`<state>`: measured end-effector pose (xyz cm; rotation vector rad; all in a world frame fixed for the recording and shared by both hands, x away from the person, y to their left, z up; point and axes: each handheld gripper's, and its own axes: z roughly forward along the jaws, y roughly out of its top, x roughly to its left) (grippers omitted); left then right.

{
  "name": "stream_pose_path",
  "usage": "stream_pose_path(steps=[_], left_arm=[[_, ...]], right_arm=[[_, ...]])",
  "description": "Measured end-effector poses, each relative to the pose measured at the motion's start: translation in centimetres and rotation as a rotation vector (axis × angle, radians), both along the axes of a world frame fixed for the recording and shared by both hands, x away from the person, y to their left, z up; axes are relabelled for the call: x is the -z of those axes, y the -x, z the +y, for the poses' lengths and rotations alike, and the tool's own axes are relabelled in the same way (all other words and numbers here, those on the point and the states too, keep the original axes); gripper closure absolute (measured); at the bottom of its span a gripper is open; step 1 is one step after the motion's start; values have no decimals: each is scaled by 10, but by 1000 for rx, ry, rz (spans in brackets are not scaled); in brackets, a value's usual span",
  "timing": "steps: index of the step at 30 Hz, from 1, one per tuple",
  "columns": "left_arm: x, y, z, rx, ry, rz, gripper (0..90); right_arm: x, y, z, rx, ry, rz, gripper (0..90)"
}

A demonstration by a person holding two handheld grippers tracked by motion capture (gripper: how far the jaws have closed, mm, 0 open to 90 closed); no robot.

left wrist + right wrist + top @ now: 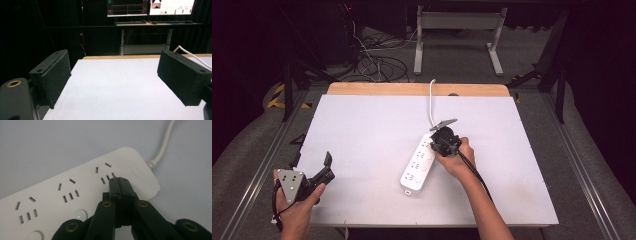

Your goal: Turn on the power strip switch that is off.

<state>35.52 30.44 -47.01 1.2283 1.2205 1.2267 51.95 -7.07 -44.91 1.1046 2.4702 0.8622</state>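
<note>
Right now the white table (362, 130) lies under everything, and the white power strip (418, 165) sits a little right of the table's middle, its cord (432, 102) running to the table's far edge. My left gripper (324, 167) hovers off the strip's left, near the table's front corner, jaws spread wide on nothing. My right gripper (119, 180) has its jaws pressed together, empty, tips on the strip's cord-end socket. Judging by that, I'm pressing or probing; I should push straight down so the strip doesn't skid
</note>
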Motion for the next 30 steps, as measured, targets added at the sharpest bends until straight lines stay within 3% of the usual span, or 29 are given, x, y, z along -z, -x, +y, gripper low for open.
stream_pose_path(steps=[30], left_arm=[[0,0,0,2,0,0,123]], right_arm=[[0,0,0,7,-2,-2,900]])
